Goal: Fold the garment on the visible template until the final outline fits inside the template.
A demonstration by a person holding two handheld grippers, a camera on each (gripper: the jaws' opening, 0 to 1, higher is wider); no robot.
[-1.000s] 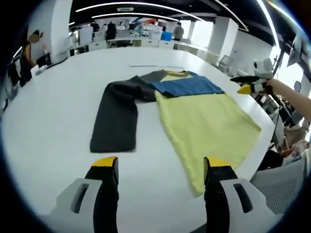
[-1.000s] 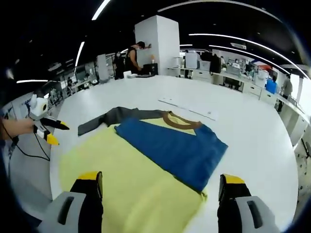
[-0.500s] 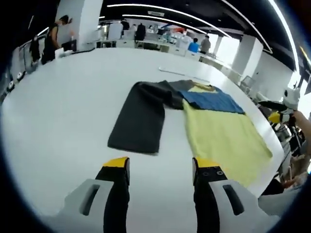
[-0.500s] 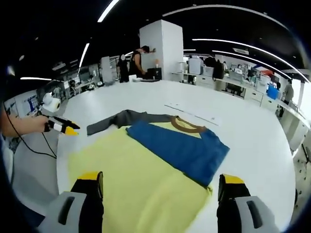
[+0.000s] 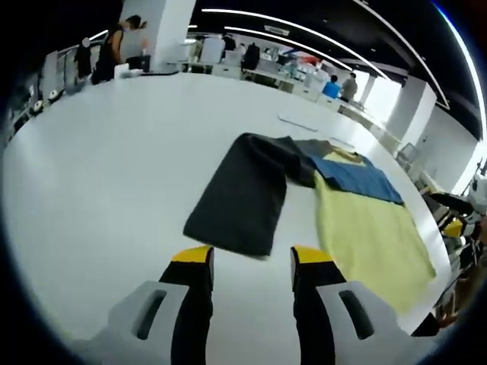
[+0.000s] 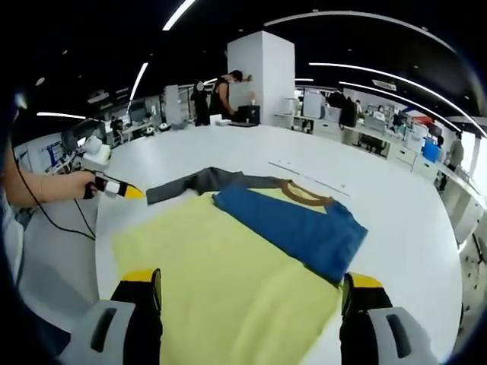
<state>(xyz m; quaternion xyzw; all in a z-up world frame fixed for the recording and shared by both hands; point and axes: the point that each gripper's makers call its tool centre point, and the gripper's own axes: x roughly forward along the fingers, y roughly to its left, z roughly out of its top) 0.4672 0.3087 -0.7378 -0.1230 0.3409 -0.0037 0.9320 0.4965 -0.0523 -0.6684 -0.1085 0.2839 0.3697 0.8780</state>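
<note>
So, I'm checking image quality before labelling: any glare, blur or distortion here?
Left gripper view: fisheye bends the white table; the grey sleeve is sharp, with bright windows at right. Right gripper view: ceiling light strips curve, the yellow body is evenly lit, and no strong shadows fall.

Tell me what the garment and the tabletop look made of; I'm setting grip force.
Garment: soft matte fabric, probably cotton knit; it lies limp with folded edges and a ribbed-looking collar. Tabletop: hard, smooth white surface, likely laminate; it shows a faint sheen.
</note>
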